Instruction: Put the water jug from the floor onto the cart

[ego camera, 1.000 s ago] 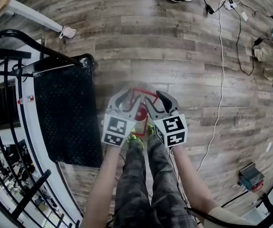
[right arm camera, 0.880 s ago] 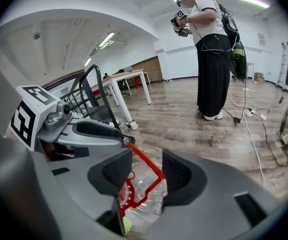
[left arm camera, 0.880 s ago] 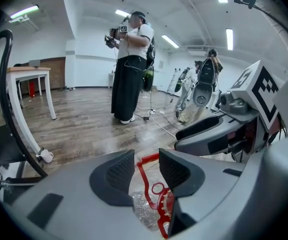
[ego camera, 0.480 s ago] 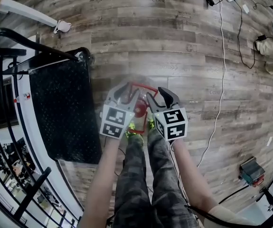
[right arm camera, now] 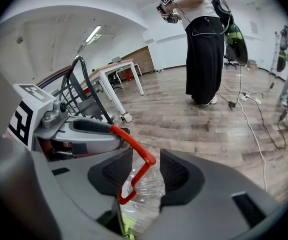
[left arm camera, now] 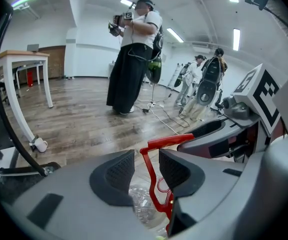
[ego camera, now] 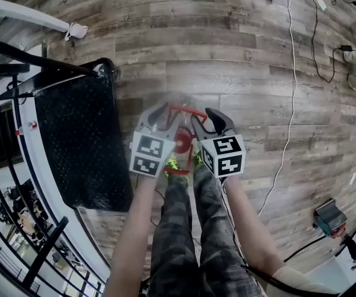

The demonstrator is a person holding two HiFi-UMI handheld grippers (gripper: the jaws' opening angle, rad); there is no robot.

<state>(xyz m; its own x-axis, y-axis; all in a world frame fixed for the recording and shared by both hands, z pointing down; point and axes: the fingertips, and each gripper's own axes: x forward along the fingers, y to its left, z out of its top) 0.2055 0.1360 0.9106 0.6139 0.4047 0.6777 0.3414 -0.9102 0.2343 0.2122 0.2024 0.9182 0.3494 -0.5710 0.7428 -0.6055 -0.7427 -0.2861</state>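
Observation:
The water jug [ego camera: 179, 107] stands on the wood floor, a clear bottle with a red cap and a red carry handle [ego camera: 187, 111]. My left gripper [ego camera: 167, 121] is open, and the handle's upright [left arm camera: 152, 184] passes between its pads without being pressed. My right gripper [ego camera: 205, 124] is open too, with the handle's corner [right arm camera: 145, 156] in the gap between its pads. Crinkled clear plastic of the jug [right arm camera: 148, 190] shows below the jaws. The cart [ego camera: 85, 147], a black textured platform with a black tube handle [ego camera: 41, 60], sits just left of the jug.
White and black cables [ego camera: 289, 104] trail over the floor at right. A table leg on a caster [ego camera: 72, 30] stands at upper left. A small dark red-and-grey device [ego camera: 329, 218] lies at lower right. A person in a long black skirt [left arm camera: 128, 69] stands farther off.
Both grippers have sunk a little toward the jug, so the red handle sits deeper between the jaws. The jaws look as wide as before.

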